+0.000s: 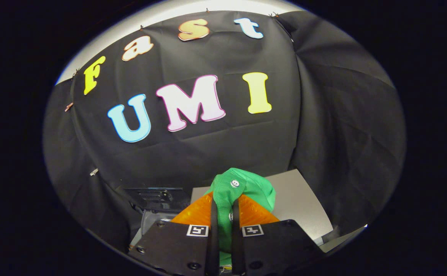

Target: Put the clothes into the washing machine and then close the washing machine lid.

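The gripper [223, 214] is squeezed tight on a green shirt [242, 191].

Closest are the gripper's two black blocks, each with a small black-and-white square tag. The two orange fingers [193, 212] are pushed close together, and a fold of the green shirt is pinched between them. The shirt has a white button near its top. It bunches up above the fingertips and a bit of it hangs down between the blocks. Just beyond the fingers, a little to the right, is a flat grey surface [300, 203]. Beyond the fingers on the left is a dark box-shaped thing [156, 197]; what it is cannot be told. Farthest back hangs the black cloth wall [208, 149].
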`<state>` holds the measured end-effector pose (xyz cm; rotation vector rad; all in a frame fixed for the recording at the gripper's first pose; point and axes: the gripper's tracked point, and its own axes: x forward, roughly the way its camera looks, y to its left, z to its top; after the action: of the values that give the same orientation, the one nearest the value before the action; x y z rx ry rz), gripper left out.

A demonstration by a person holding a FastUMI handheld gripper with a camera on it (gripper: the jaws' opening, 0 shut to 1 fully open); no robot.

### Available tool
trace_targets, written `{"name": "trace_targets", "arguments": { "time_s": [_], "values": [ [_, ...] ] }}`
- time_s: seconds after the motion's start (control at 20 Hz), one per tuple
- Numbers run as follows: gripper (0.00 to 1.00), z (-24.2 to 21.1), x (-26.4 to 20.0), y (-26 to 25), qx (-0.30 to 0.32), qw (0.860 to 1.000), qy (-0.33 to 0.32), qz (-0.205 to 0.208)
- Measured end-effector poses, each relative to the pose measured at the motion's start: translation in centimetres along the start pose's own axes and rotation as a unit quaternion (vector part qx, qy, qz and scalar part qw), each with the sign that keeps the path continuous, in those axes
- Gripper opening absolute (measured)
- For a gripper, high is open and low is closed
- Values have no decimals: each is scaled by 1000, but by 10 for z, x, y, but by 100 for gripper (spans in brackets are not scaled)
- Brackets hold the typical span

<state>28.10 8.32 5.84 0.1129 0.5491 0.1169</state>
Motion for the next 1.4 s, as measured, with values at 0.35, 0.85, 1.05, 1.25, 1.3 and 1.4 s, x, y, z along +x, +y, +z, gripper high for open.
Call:
{"name": "trace_targets", "arguments": {
  "time_s": [0.35, 0.85, 1.05, 1.25, 1.3, 1.4],
  "values": [
    [17, -6, -8, 96, -23, 999, -4, 49],
    [17, -74, 17, 257, -65, 989, 39, 129],
    [17, -112, 38, 296, -71, 985, 61, 144],
    [17, -159, 64, 318, -80, 982, 87, 150],
    [17, -172, 75, 320, -82, 981, 95, 150],
    [17, -195, 95, 319, -90, 979, 105, 148]
  ]
}}
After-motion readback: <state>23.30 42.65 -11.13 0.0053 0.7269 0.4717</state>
